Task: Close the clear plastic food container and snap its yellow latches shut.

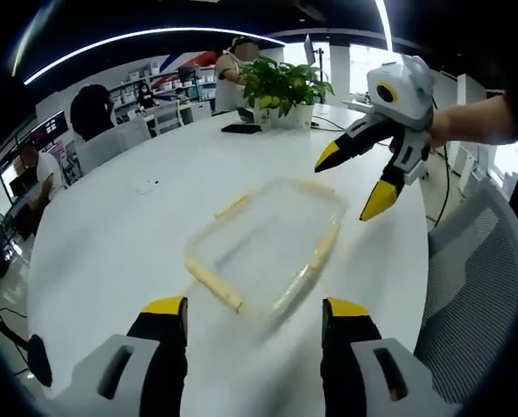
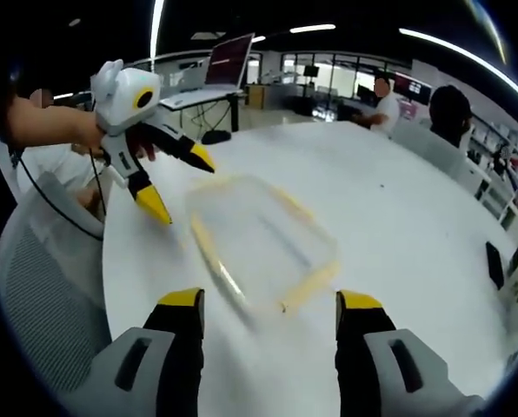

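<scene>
- I am holding my left gripper (image 1: 253,314) wide open, gripping nothing, just short of the container (image 1: 266,245).
- My right gripper (image 2: 272,307) is gaping open too, hanging above the white worktop (image 1: 111,234) beside the container.
- The clear container with its 4 yellow latches (image 1: 213,282) is lying blurred on the worktop between both grippers.

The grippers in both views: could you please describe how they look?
Each gripper is white and grey with black jaws tipped in yellow. The right gripper and the left gripper each have a rounded white head with a yellow-ringed lens. A black cable trails from the left one.
</scene>
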`<action>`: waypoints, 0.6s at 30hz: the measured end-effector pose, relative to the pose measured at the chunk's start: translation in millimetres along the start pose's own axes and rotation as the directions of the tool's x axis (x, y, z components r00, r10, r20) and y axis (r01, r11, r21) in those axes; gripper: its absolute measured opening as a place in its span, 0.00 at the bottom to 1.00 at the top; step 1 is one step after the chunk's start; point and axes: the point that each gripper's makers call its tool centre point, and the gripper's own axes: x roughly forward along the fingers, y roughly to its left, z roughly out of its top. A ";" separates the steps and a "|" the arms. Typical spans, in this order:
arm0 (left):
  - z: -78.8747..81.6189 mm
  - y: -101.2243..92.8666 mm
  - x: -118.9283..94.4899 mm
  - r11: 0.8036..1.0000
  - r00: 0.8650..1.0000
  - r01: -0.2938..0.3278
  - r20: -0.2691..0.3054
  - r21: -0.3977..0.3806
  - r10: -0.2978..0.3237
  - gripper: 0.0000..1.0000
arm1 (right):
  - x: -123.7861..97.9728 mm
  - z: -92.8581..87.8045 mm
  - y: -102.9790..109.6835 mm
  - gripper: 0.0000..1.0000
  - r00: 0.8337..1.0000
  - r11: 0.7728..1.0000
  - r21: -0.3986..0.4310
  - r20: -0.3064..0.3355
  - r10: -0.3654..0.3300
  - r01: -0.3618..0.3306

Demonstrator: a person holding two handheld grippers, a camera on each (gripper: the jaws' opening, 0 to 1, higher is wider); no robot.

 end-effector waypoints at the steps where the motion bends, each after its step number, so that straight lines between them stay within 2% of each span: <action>1: -1.9 -0.4 -3.5 1.000 1.000 -0.005 0.004 -0.008 0.005 0.59 | -3.5 -1.4 1.0 0.59 1.000 1.000 0.002 0.001 -0.003 0.003; 6: -8.7 -4.7 -18.5 1.000 0.999 -0.012 0.036 -0.027 0.013 0.64 | -16.2 -4.7 6.0 0.66 0.999 1.000 0.027 0.033 -0.007 0.007; 10: -10.7 -9.8 -29.6 0.999 0.998 -0.013 0.061 -0.041 0.016 0.69 | -27.2 -4.7 9.5 0.68 0.998 0.999 0.040 0.061 -0.026 0.023; 18: -9.4 -19.4 -48.3 0.998 0.993 -0.034 0.115 -0.050 0.039 0.76 | -45.6 -6.9 15.6 0.73 0.991 0.996 0.059 0.113 -0.071 0.065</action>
